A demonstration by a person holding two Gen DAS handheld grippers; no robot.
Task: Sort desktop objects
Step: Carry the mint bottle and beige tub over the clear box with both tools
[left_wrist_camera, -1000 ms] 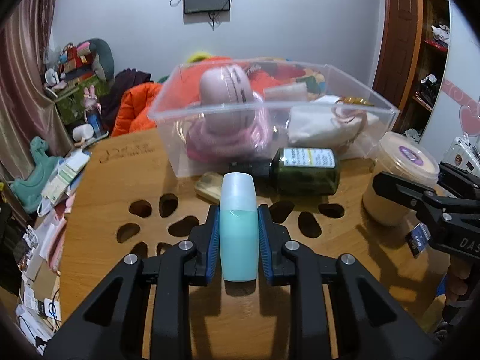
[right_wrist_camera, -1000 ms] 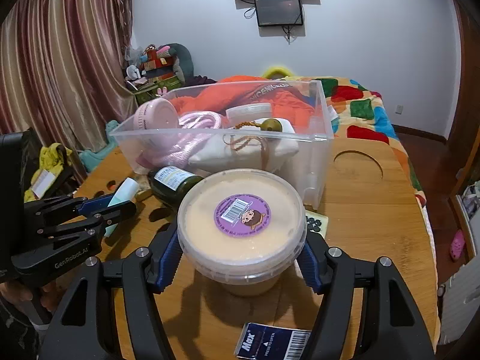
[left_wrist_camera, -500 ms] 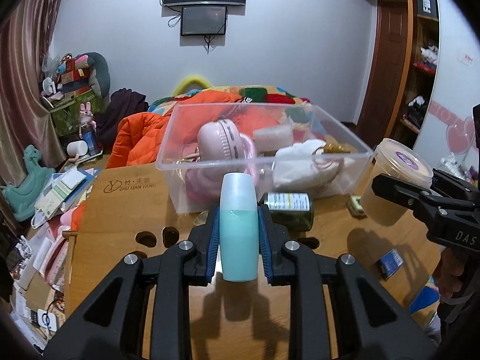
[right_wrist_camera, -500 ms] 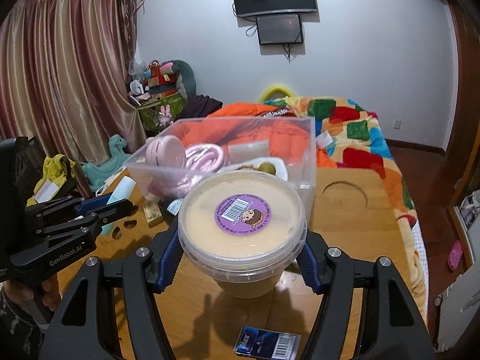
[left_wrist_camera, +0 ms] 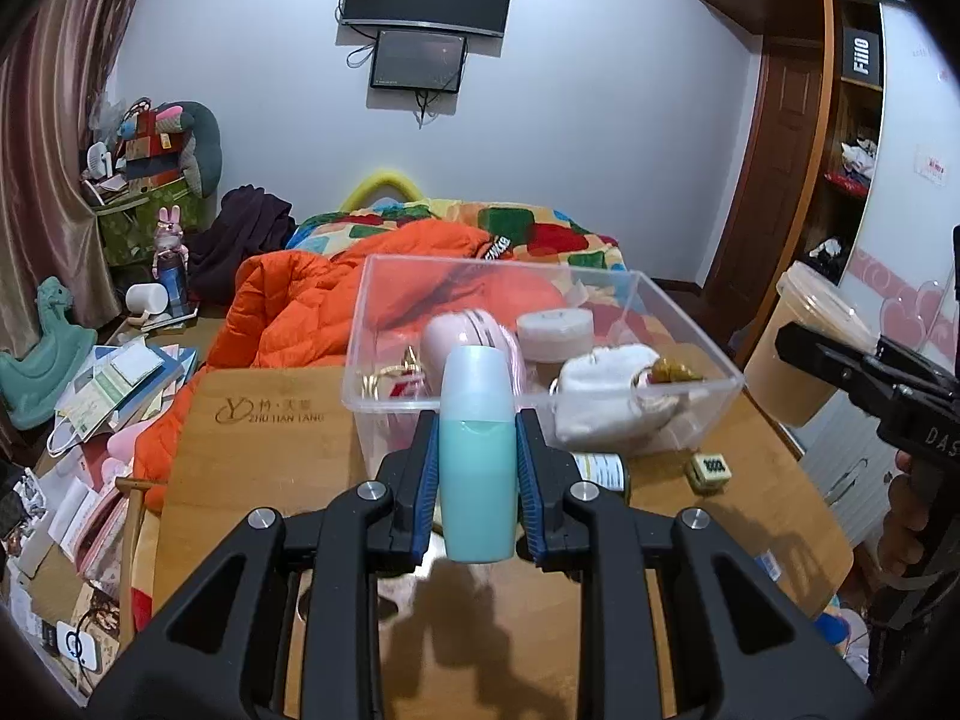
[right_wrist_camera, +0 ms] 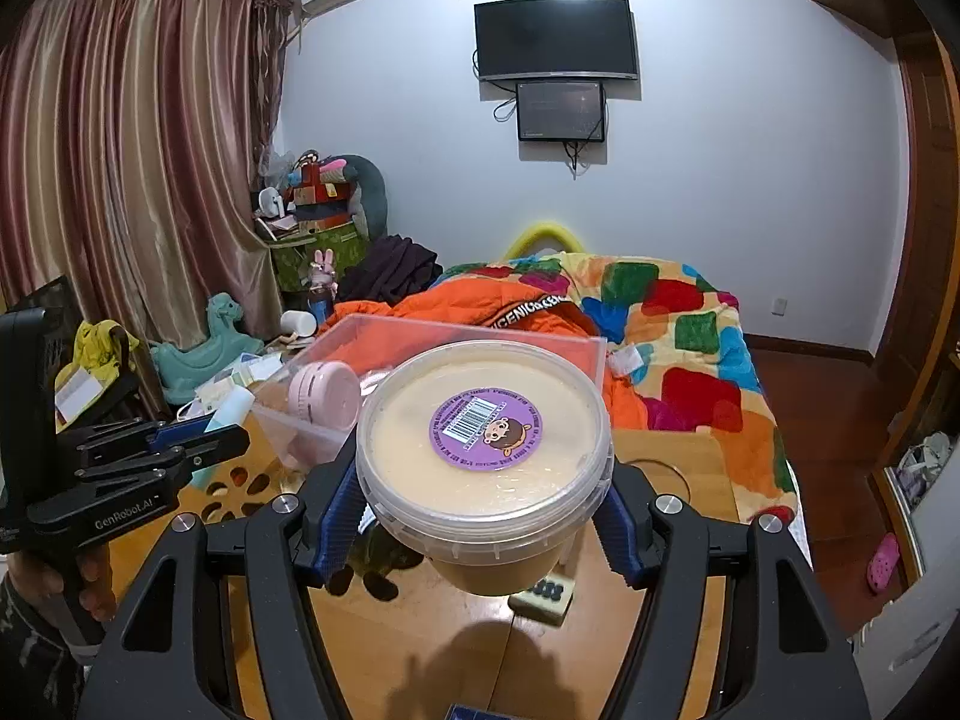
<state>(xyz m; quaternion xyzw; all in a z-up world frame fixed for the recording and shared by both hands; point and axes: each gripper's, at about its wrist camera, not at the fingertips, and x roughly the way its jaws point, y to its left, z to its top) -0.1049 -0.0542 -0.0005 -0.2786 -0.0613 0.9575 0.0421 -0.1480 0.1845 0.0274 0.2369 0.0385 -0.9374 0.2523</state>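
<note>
The left tool [left_wrist_camera: 477, 468] grips a small teal bottle [left_wrist_camera: 477, 450] upright between its blue pads, jaws narrowed tight against the bottle's sides, and holds it clear above the wooden counter [left_wrist_camera: 270, 456]. The right tool [right_wrist_camera: 483, 531] clasps a lidded cream tub [right_wrist_camera: 483, 450] with a purple round sticker on top, jaws spread about halfway and pressing on the tub below its rim; the tub hangs off the counter too. Just beyond both sits a clear plastic bin [left_wrist_camera: 690, 330], holding a pink round case [left_wrist_camera: 462, 339], a white cloth pouch [left_wrist_camera: 612, 396] and a pale tape roll [left_wrist_camera: 555, 333]. A dark green bottle [left_wrist_camera: 600, 471] lies on its side against the bin's near wall, and a small mahjong tile [left_wrist_camera: 711, 471] rests on the counter near it. An orange jacket [left_wrist_camera: 300, 312] is heaped behind the bin on the bed
</note>
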